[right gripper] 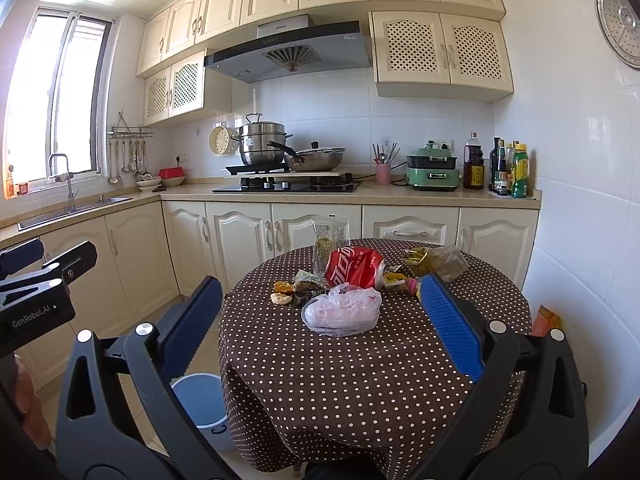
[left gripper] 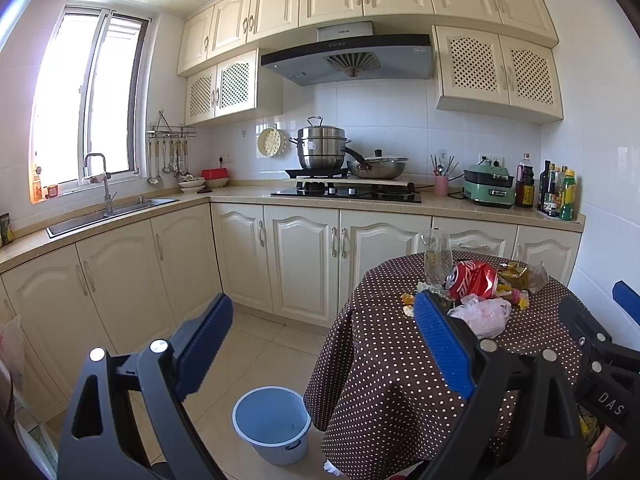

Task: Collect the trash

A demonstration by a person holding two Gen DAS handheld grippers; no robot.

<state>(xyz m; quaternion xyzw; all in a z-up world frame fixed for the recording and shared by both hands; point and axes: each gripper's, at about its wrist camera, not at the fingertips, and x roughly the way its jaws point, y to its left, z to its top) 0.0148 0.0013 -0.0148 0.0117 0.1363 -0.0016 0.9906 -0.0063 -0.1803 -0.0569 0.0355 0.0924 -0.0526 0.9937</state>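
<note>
A round table (right gripper: 360, 380) with a dotty cloth stands in the kitchen. Trash sits in a heap near the far side of it. A squashed red can (right gripper: 354, 268) lies in the middle. A crumpled plastic bag (right gripper: 342, 311) touches it at 6 o'clock. Wrappers (right gripper: 434, 260) lie at 3 o'clock of the can, and a clear packet (right gripper: 330, 240) stands at 11 o'clock. A blue bin (left gripper: 272, 424) sits on the floor, at 8 o'clock of the table. The left gripper (left gripper: 320, 336) has its jaws spread wide, holding nothing. The right gripper (right gripper: 320, 320) is spread wide too, apart from the trash.
</note>
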